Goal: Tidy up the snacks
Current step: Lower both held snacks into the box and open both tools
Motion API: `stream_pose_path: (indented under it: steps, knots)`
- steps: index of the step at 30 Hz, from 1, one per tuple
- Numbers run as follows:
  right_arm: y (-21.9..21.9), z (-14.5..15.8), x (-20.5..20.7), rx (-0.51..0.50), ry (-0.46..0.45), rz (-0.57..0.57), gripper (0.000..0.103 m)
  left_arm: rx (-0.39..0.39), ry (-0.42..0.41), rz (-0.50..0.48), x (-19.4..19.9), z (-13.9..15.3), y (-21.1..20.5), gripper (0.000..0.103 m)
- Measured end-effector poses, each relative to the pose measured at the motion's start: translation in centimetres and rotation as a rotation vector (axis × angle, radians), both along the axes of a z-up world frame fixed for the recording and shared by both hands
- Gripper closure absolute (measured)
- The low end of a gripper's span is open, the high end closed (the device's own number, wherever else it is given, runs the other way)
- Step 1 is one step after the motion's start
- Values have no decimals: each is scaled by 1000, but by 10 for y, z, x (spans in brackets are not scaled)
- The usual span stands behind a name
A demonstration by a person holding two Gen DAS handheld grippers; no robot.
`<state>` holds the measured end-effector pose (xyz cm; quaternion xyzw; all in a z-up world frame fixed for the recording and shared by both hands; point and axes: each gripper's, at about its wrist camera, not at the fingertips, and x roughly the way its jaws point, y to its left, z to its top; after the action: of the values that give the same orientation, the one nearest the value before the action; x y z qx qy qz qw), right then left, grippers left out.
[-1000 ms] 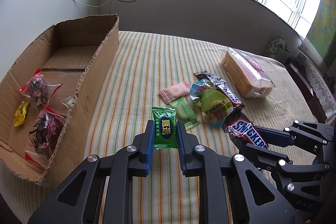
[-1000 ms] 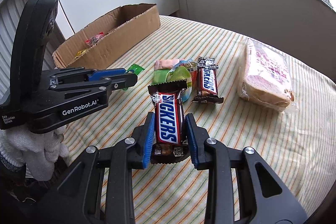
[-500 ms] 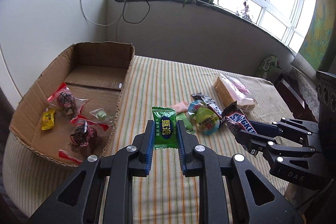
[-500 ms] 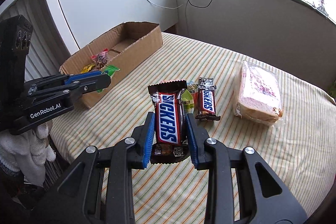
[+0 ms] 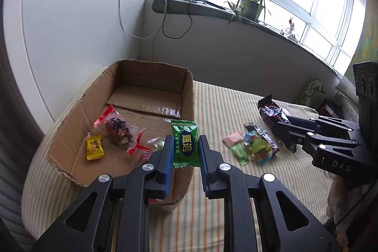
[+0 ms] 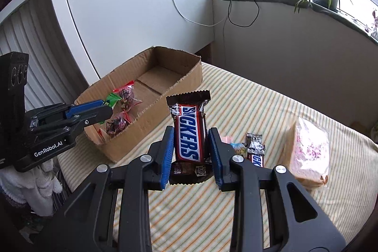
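Observation:
My left gripper (image 5: 184,145) is shut on a green candy packet (image 5: 185,143), held in the air over the near right wall of the open cardboard box (image 5: 189,86). In the right wrist view the left gripper (image 6: 107,108) hangs above the box (image 6: 186,77) with the green candy packet (image 6: 112,98) at its tip. My right gripper (image 6: 191,136) is shut on a Snickers bar (image 6: 189,134), raised above the striped tablecloth right of the box. From the left wrist view, the right gripper (image 5: 281,124) carries the Snickers bar (image 5: 270,111) above the loose snacks.
Inside the box lie a yellow candy (image 5: 94,147) and red-edged clear snack bags (image 5: 117,129). On the cloth remain a second Snickers bar (image 6: 256,152), a pink packet (image 5: 232,137), a green packet (image 5: 241,152), a jelly cup (image 5: 259,150) and wrapped bread (image 6: 309,150). The white wall stands behind the box.
Both grippers have risen and moved left toward the box, each still holding its snack. The green candy went from over the tablecloth to over the box's wall.

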<state>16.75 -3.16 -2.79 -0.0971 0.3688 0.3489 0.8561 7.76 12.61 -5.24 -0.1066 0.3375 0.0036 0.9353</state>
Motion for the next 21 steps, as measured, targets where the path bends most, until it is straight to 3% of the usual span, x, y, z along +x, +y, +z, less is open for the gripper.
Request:
stream_pose_path:
  steps: [14,21]
  knots:
    - [74,-3,41,-39,-4,54,73,-16,9,77,35,10,70,84]
    - [102,-14,59,-49,21,73,73,0,29,92,54,8,85,85]
